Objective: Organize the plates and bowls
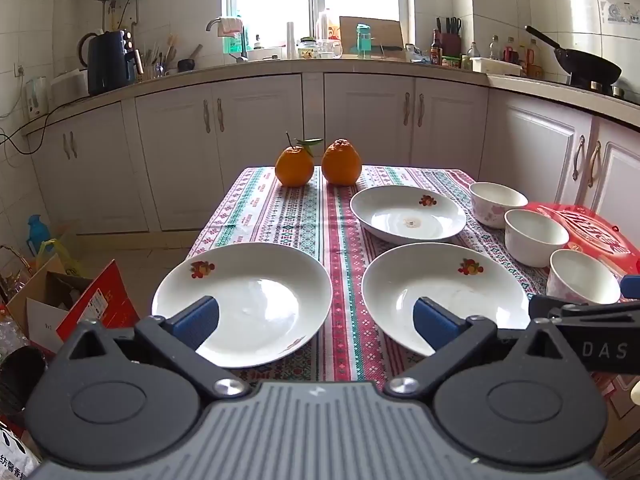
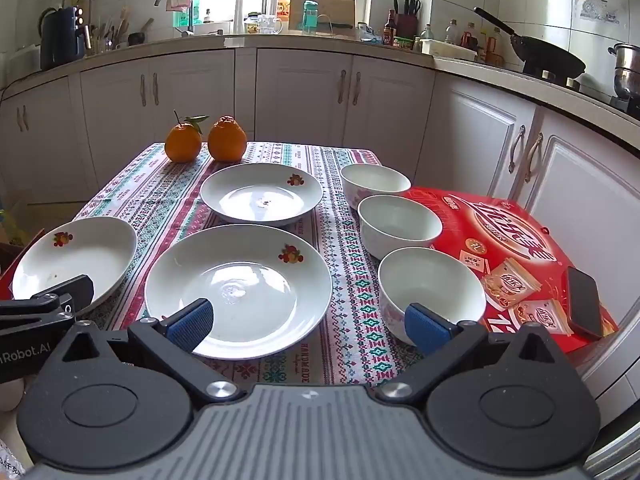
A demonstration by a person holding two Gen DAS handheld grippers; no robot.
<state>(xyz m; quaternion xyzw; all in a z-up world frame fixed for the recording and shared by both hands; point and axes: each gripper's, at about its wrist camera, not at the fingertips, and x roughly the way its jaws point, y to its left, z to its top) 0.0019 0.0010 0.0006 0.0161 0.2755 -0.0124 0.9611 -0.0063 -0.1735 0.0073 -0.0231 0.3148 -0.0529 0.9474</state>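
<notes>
Three white plates with a fruit motif lie on the patterned tablecloth: a near left plate (image 1: pixel 244 300) (image 2: pixel 76 256), a near middle plate (image 1: pixel 444 296) (image 2: pixel 240 284) and a far plate (image 1: pixel 408 214) (image 2: pixel 260 194). Three white bowls stand in a row at the right: far (image 1: pixel 496 202) (image 2: pixel 374 184), middle (image 1: pixel 534 236) (image 2: pixel 398 224), near (image 1: pixel 582 276) (image 2: pixel 430 288). My left gripper (image 1: pixel 316 322) is open and empty, hovering over the gap between the two near plates. My right gripper (image 2: pixel 308 322) is open and empty, between the near middle plate and the near bowl.
Two oranges (image 1: pixel 318 162) (image 2: pixel 204 138) sit at the table's far edge. A red box (image 2: pixel 516 248) with a phone (image 2: pixel 584 302) on it lies at the right. Cardboard boxes (image 1: pixel 68 304) stand on the floor at the left. Kitchen cabinets (image 1: pixel 304 120) lie beyond.
</notes>
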